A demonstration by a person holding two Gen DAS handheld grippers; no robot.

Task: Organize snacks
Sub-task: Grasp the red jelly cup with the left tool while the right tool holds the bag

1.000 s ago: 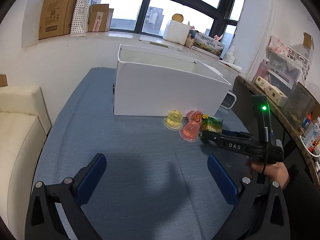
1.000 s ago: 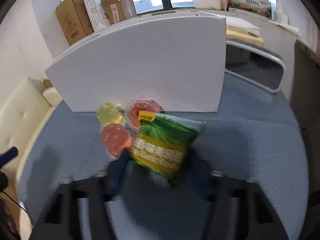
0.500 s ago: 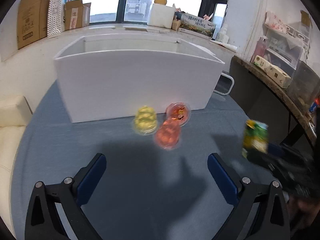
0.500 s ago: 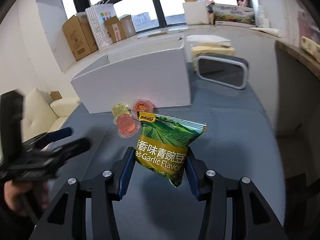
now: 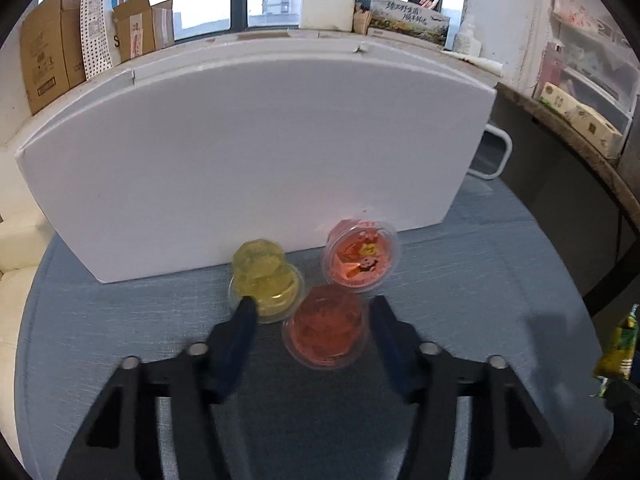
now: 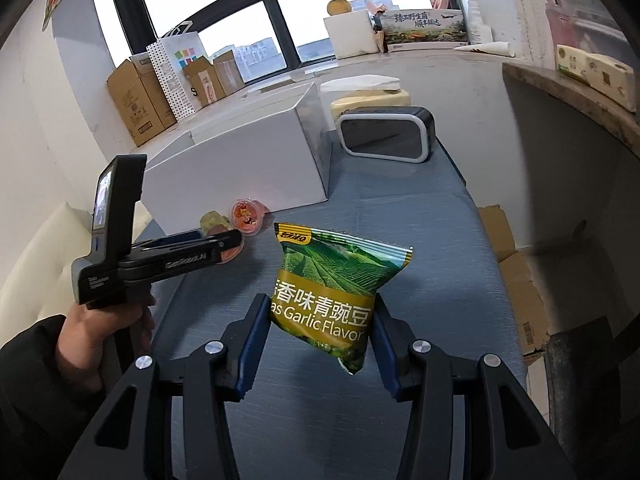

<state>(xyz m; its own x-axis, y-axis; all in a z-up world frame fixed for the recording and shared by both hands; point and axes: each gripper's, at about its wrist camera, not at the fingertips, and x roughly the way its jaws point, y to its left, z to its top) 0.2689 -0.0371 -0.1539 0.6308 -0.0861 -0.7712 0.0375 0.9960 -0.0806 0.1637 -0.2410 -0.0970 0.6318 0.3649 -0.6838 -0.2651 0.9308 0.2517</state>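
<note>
My right gripper [image 6: 320, 312] is shut on a green bag of garlic peas [image 6: 340, 284] and holds it above the blue table; the bag's edge shows in the left wrist view [image 5: 618, 340]. My left gripper [image 5: 312, 308] is open, its fingers on either side of a red jelly cup [image 5: 326, 326] standing upside down on the table. A yellow jelly cup [image 5: 264, 276] touches the left fingertip [image 5: 246, 312]. A second red cup [image 5: 362, 256] lies on its side by the white box [image 5: 256, 160]. The left gripper [image 6: 228, 240] also shows in the right wrist view.
The white open box [image 6: 248, 168] stands behind the cups. A dark grey container [image 6: 386, 136] with a white rim lies past its right end. A cream sofa [image 6: 32, 264] is at the left. Cardboard boxes [image 6: 516, 272] sit on the floor beyond the table's right edge.
My left gripper moved forward to the cups and narrowed around the upside-down red cup. My right gripper lifted the green bag and drew it back to the right, away from the cups.
</note>
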